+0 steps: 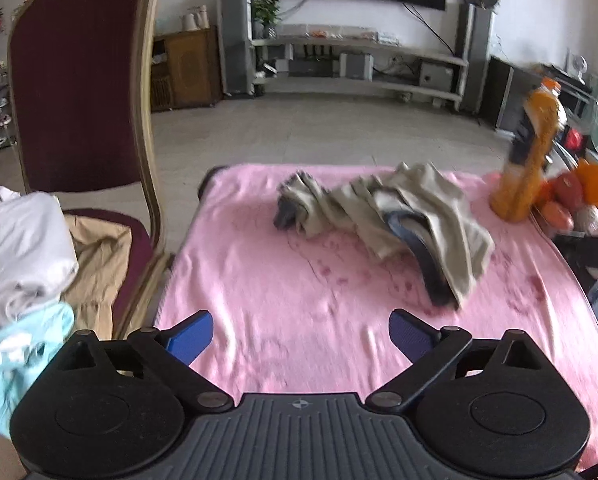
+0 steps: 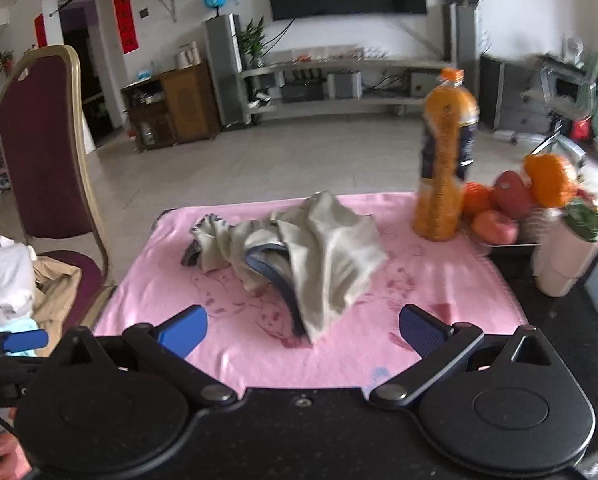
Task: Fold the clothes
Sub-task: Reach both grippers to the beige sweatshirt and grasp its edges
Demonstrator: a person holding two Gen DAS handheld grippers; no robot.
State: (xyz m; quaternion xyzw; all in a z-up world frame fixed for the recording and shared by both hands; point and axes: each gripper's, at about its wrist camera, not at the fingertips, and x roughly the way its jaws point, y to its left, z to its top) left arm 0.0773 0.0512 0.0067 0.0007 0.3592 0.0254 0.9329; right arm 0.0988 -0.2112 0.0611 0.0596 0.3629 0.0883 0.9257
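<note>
A crumpled beige garment with dark blue trim lies on the pink blanket that covers the table, toward its far right. It also shows in the right wrist view, at the blanket's middle. My left gripper is open and empty, held above the blanket's near part, short of the garment. My right gripper is open and empty, just in front of the garment's near tip. One blue finger of the left gripper shows at the left edge of the right wrist view.
A maroon chair stands left of the table with a pile of white, tan and light blue clothes on its seat. An orange drink bottle, a fruit bowl and a white container stand at the table's right.
</note>
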